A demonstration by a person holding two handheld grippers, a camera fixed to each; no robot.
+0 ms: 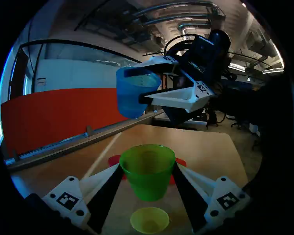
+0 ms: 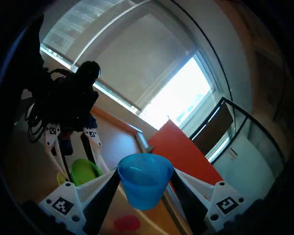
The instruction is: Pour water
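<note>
Left tool (image 1: pixel 147 166): closed on the green cup (image 1: pixel 147 178), one finger pressed to each side, cup upright with its mouth up. I cannot tell whether its base touches the wooden surface (image 1: pixel 209 152).

Small yellow cup (image 1: pixel 149 220): at 6 o'clock from the green cup, nearer to me, standing on the surface.

Red disc (image 1: pixel 115 159): flat on the surface behind the green cup, its edges showing at 9 and 3 o'clock of the cup.

Right tool (image 1: pixel 144 83): at 12 o'clock in the left gripper view, high over the surface, gripping the blue cup (image 1: pixel 137 92) with a finger on either side. Water shows inside the blue cup. It hangs above and beyond the green cup, well apart from it.

In the right gripper view the green cup sits at 8 o'clock from the blue one.

Orange wall panel (image 1: pixel 60 113): at 9 o'clock, past the surface's far edge.
</note>
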